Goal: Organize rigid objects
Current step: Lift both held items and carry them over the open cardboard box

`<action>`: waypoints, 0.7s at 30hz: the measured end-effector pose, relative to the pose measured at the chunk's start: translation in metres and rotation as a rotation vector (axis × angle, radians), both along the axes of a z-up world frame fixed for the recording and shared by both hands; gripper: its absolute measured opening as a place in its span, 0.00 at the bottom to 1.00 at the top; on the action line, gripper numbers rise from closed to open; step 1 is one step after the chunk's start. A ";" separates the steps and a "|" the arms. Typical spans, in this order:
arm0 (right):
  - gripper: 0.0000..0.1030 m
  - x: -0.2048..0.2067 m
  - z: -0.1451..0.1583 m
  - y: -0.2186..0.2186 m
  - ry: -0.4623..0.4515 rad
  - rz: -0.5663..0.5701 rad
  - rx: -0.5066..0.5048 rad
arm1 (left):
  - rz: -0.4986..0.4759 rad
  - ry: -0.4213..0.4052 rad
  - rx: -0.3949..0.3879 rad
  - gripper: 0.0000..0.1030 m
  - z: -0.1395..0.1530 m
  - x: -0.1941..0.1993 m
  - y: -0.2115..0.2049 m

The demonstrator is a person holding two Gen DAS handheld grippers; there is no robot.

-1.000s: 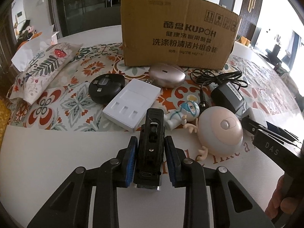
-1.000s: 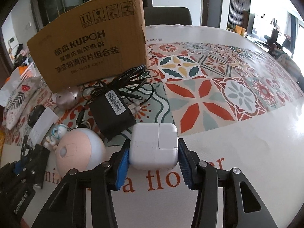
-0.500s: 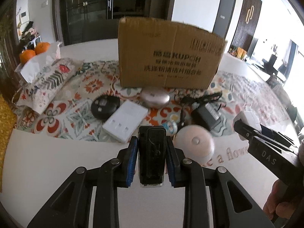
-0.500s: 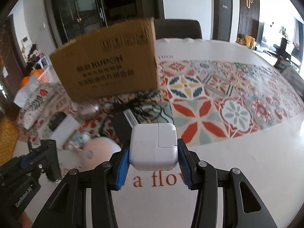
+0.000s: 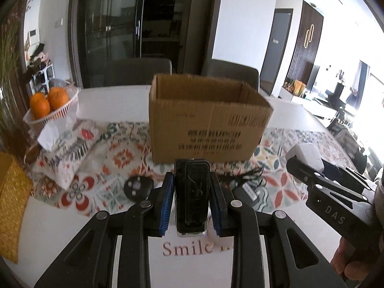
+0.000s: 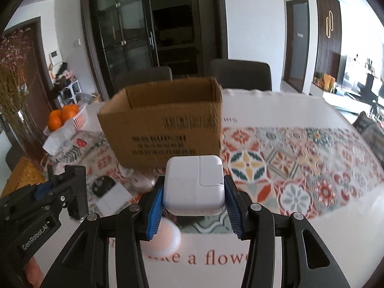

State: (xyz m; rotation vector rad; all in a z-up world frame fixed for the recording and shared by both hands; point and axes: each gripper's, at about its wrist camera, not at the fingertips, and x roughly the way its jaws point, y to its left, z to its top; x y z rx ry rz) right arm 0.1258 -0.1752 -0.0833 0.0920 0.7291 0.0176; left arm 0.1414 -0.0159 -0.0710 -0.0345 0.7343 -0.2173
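Note:
My left gripper (image 5: 191, 187) is shut on a black rectangular device (image 5: 191, 192) and holds it above the table, in front of the open cardboard box (image 5: 206, 124). My right gripper (image 6: 194, 192) is shut on a white square charger (image 6: 195, 184), also lifted in front of the box (image 6: 165, 129). The right gripper with the charger (image 5: 304, 154) shows at the right of the left wrist view. The left gripper with the black device (image 6: 76, 189) shows at the left of the right wrist view. The box's inside is mostly hidden.
On the patterned cloth (image 6: 288, 168) lie a black round disc (image 5: 138, 187), a black adapter with cable (image 5: 249, 187), a white flat box (image 6: 112, 199) and a pink round device (image 6: 165, 237). A basket of oranges (image 5: 50, 105) and a floral tissue pack (image 5: 69, 151) stand at the left.
Both grippers have risen with their objects. The box's open top has come into view and the items on the table have dropped lower and farther away.

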 end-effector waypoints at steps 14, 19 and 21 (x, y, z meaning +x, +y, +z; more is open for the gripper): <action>0.46 0.044 0.048 0.005 -0.066 0.047 0.056 | -0.032 -0.093 -0.005 0.27 0.053 0.040 0.003; 0.46 0.065 0.059 0.005 -0.081 0.051 0.057 | -0.053 -0.088 -0.009 0.27 0.063 0.064 0.000; 0.46 0.073 0.063 0.005 -0.081 0.055 0.049 | -0.055 -0.085 -0.009 0.27 0.066 0.074 -0.001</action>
